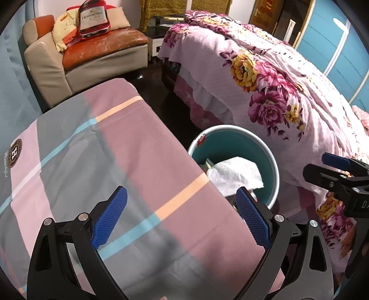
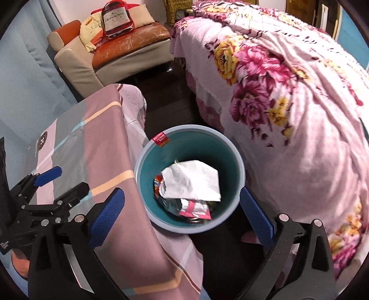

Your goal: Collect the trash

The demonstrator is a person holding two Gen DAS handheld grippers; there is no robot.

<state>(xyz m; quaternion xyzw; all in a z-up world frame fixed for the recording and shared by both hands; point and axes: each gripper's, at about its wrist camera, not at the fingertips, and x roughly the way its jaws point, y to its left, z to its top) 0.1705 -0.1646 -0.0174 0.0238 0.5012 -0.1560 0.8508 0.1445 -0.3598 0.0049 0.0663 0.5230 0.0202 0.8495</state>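
A round teal trash bin [image 2: 147,157] stands on the dark floor between the cloth-covered table and the bed. Inside it lie a white crumpled tissue [image 2: 191,180], a red and pink wrapper [image 2: 196,211] and other scraps. In the left wrist view the bin [image 1: 269,152] shows the same tissue [image 1: 235,175]. My right gripper [image 2: 182,217] hangs open above the bin with nothing between its blue pads. My left gripper [image 1: 182,214] is open over the table's cloth [image 1: 138,147], empty. Each gripper shows at the edge of the other's view.
A bed with a pink floral cover [image 2: 288,92] fills the right side. A beige and orange armchair [image 1: 96,53] with a bottle-shaped cushion [image 1: 93,18] stands at the back. A red sticker [image 2: 161,139] sits on the bin's rim. Dark floor [image 2: 166,108] runs between table and bed.
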